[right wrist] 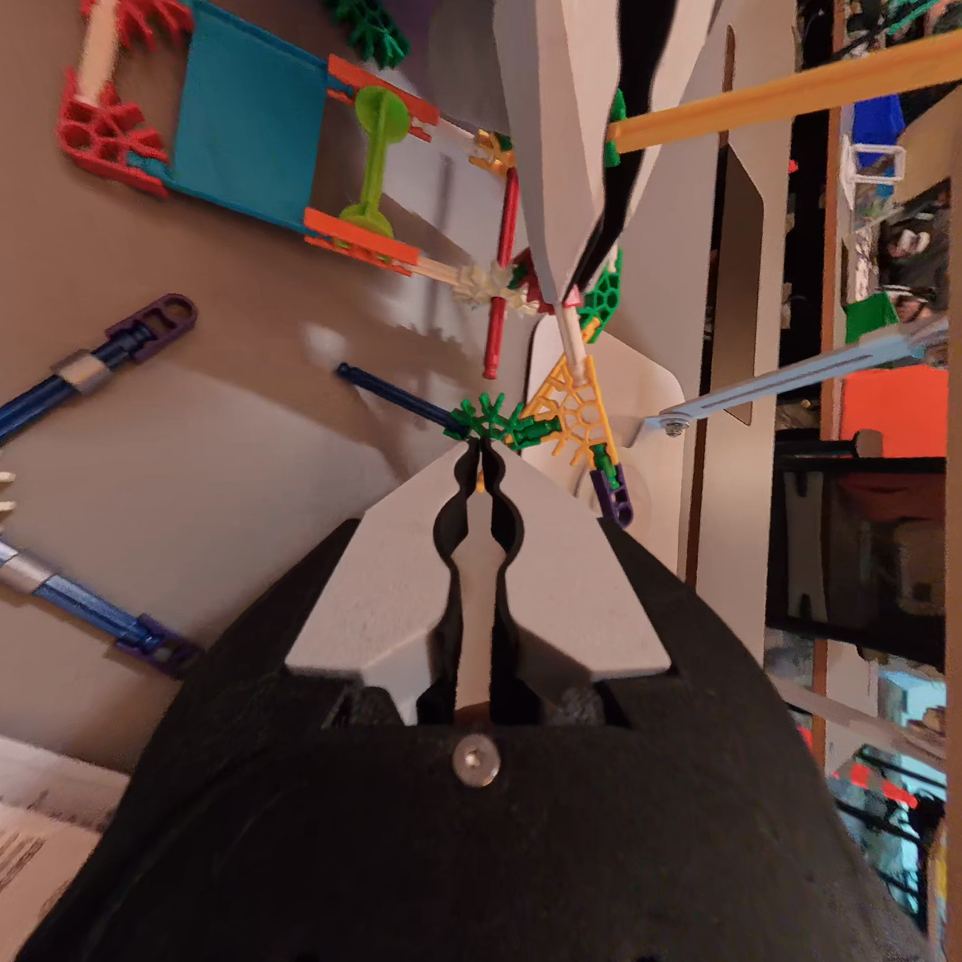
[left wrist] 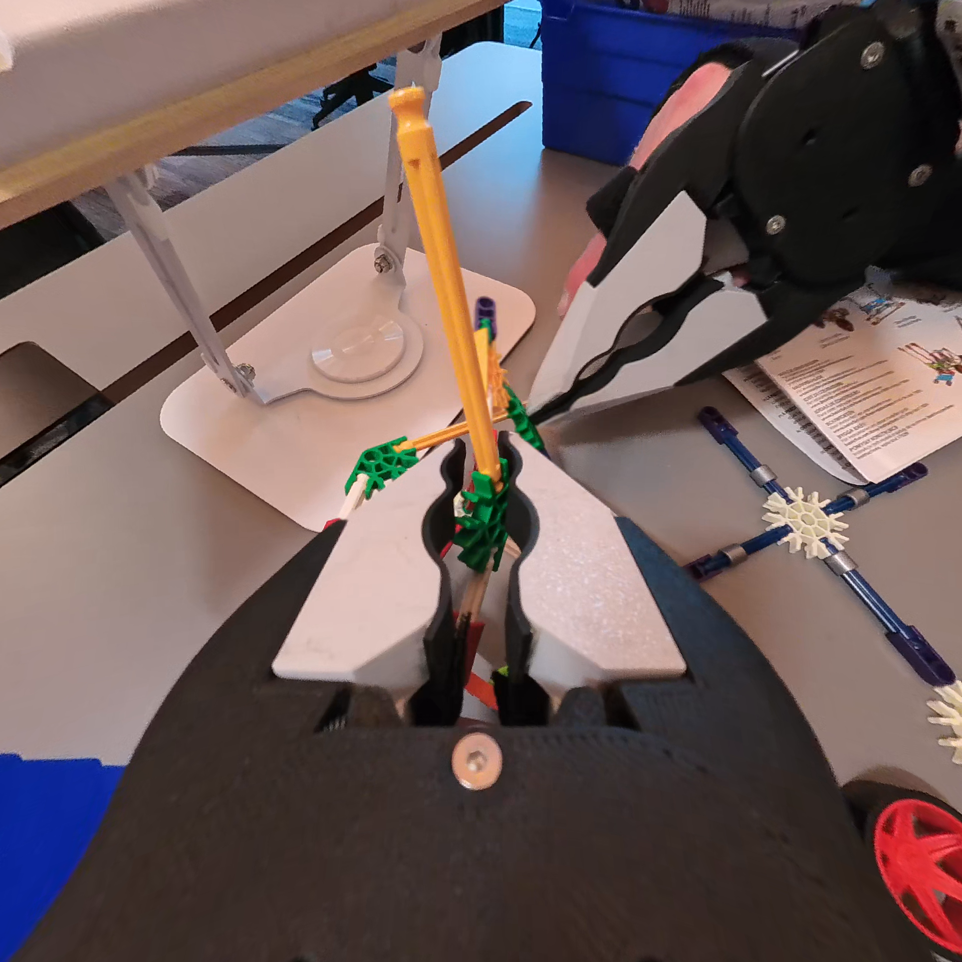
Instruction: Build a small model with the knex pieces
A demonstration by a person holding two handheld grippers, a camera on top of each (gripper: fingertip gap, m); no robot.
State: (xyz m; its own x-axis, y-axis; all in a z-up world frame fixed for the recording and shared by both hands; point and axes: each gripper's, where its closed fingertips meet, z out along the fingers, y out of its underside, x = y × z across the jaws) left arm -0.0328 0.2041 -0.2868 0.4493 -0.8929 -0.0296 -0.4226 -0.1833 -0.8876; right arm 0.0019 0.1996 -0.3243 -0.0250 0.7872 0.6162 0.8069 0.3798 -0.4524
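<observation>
Grey table [left wrist: 104, 572]: left tongs [left wrist: 481, 453] clamp green connector [left wrist: 484, 520]; right tongs [right wrist: 480, 447] pinch another connector [right wrist: 481, 416].

Both grippers, the left gripper [left wrist: 481, 458] and the right gripper [right wrist: 481, 447], are black with white fingers. A yellow rod [left wrist: 442, 270] rises from a green connector [left wrist: 486, 520]. On the grey table [left wrist: 130, 546] lie blue rods [left wrist: 880, 609] with silver sleeves around a cream snowflake connector [left wrist: 806, 522], beside a red wheel [left wrist: 921, 880]. A teal panel [right wrist: 250, 125] has orange clips
</observation>
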